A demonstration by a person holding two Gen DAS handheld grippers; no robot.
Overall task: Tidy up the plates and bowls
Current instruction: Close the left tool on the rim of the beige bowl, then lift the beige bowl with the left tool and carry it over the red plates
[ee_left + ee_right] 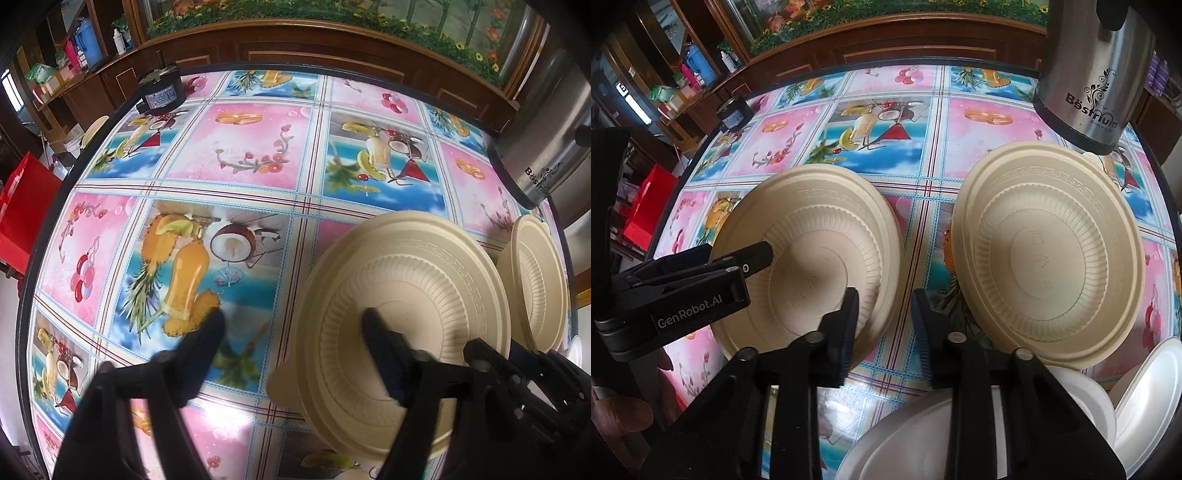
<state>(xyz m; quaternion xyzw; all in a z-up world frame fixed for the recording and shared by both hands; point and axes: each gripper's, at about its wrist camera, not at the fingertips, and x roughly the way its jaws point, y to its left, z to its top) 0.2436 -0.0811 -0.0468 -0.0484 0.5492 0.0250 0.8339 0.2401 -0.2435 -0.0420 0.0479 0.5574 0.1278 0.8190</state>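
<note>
Two beige ribbed plates lie side by side on the fruit-print tablecloth (923, 206). The left plate (406, 266) (812, 236) shows several stacked rims; the right plate (1049, 258) (535, 266) sits by the kettle. My left gripper (291, 328) is open across the left plate's left rim, one finger on the cloth and one finger (753, 258) inside the plate. My right gripper (884, 310) stands open astride that plate's right rim. Its left pad is over the plate and its right pad over the cloth between the plates, with a gap showing.
A steel kettle (1089, 85) (543, 147) stands at the table's back right. White foam plates (1137, 398) lie at the near right edge. A small black device (159, 92) sits at the far left rim. A red crate (22, 206) is beside the table, with a wooden cabinet behind.
</note>
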